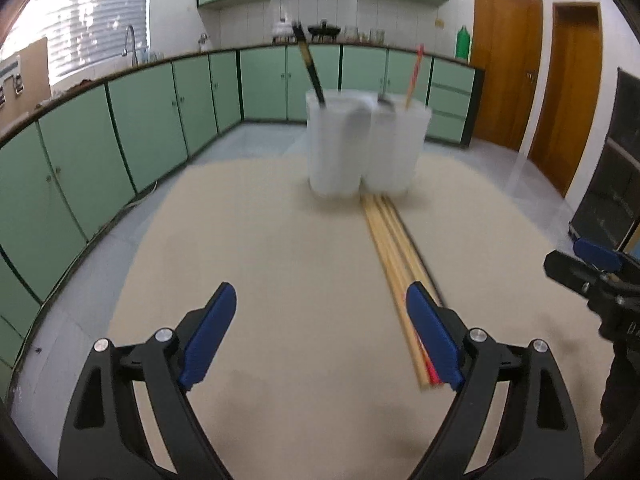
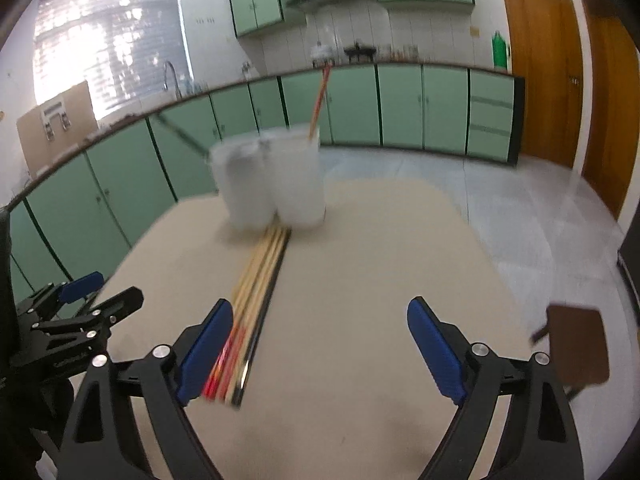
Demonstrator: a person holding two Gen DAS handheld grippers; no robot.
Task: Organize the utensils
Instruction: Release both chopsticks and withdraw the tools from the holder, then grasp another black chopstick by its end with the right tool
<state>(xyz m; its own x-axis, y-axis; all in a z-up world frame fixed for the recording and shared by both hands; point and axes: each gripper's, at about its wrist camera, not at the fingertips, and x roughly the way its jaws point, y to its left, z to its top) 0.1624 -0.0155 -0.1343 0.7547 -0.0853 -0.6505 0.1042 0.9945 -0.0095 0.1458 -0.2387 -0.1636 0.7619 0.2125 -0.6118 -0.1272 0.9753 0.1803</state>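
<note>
Both views blurred. The beige surface (image 1: 280,240) carries two translucent white containers (image 1: 360,148) standing side by side, touching, at its far end.

The left container (image 1: 334,144) holds one dark chopstick (image 1: 310,68), leaning left over the rim. The right container (image 1: 394,148) holds one red-and-tan chopstick (image 1: 414,76), tilted slightly right.

A bundle of loose chopsticks (image 1: 394,260) lies flat on the surface, packed parallel; the far ends reach the foot of the containers at the seam between them, and the near ends point toward the cameras. Most are pale wood; at least one dark stick sits on the right edge of the bundle, and red shows at the near ends (count not readable through the blur).

Left gripper (image 1: 320,336): fingers spread wide, nothing between them. Its right finger (image 1: 434,340) overlaps the near ends of the bundle in the left wrist view; contact cannot be told.

Right gripper (image 2: 320,350): fingers likewise wide apart and empty. Its left finger (image 2: 206,354) sits just beside the near ends of the bundle.

Each gripper appears at the edge of the other's view, so the bundle lies between the two.
</note>
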